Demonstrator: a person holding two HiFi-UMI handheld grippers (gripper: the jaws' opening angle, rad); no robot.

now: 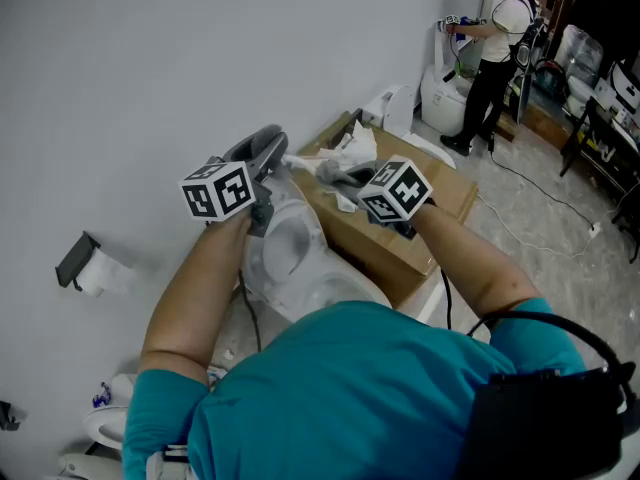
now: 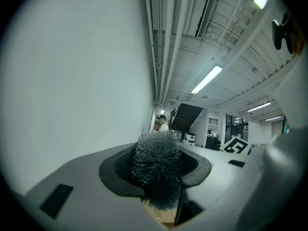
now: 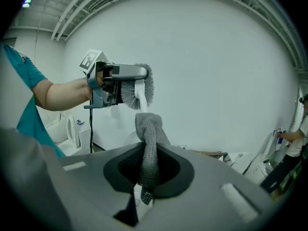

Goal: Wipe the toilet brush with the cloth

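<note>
Grey cloth (image 3: pixel 147 143) pinched in R claw (image 3: pixel 148 174); toilet brush (image 2: pixel 157 158) head clamped in part-open L claw (image 2: pixel 157 171).

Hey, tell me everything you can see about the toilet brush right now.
The toilet brush has a round head of dense grey bristles, plastic by the look, on a white handle. The left tongs grip the head, bristles squeezed between the jaws, in the air before a plain wall. The handle runs from the head into the grey cloth, which wraps it and is pinched in the right tongs. The cloth hides its far end.
</note>
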